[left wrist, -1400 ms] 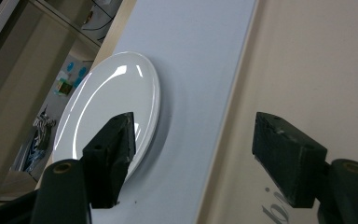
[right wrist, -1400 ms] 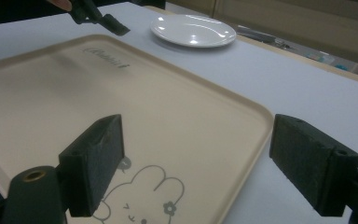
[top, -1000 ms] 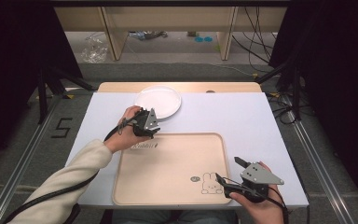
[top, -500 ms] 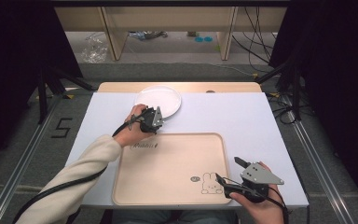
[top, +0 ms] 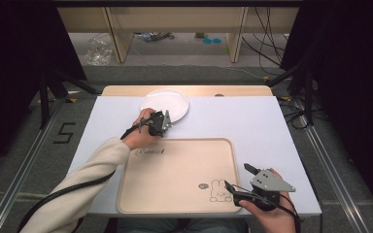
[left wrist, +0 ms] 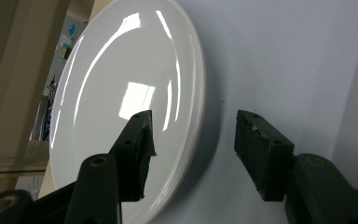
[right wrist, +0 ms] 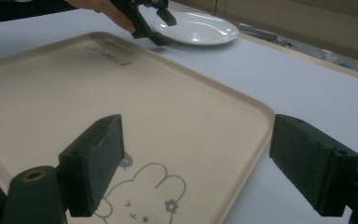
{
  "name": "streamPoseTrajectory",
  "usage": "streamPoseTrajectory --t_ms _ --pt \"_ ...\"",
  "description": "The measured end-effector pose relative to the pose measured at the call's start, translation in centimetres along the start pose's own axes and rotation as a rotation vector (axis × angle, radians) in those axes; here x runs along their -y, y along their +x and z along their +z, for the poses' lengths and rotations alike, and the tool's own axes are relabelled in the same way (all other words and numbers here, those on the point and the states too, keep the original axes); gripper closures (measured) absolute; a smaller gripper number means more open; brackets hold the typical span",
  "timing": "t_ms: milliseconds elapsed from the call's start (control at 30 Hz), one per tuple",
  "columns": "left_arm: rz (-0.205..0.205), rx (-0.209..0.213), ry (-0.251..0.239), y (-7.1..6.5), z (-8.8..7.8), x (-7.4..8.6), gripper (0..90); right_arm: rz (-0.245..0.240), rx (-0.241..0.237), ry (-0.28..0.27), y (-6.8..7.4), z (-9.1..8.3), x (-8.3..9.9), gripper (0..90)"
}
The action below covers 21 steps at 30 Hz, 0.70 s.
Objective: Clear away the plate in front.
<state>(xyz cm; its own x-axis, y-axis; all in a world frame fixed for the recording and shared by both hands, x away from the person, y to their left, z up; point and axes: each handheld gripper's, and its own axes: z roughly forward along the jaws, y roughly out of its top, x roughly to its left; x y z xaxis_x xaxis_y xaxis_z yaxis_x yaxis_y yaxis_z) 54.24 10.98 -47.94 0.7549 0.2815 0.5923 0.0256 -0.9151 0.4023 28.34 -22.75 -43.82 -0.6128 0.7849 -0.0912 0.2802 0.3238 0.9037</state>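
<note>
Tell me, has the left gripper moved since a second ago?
Yes. In the high view the left gripper has gone away from the tray, up to the white plate; its jaws, just closing, straddle the plate's rim without pressing it.

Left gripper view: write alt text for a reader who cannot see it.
The left claw straddles the rim of a glossy white plate, jaws closing in but not yet pressing, one over the plate's face and one over the pale blue table cover beside it.
</note>
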Motion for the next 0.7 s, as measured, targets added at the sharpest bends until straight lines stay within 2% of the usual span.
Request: streamPoseTrajectory --t_ms 233,400,700 --pt "0.03 -0.017 0.022 0.1 0.5 0.0 52.0 -0.007 0.001 -0.004 0.0 0.1 0.0 18.8" --pt "0.028 -0.013 0.025 0.2 0.8 0.1 55.8 -0.005 0.0 -0.002 0.0 0.1 0.0 18.8" --pt "0.075 -0.026 0.049 0.1 1.3 -0.3 63.6 -0.011 0.005 -0.007 -0.1 0.2 0.1 18.8"
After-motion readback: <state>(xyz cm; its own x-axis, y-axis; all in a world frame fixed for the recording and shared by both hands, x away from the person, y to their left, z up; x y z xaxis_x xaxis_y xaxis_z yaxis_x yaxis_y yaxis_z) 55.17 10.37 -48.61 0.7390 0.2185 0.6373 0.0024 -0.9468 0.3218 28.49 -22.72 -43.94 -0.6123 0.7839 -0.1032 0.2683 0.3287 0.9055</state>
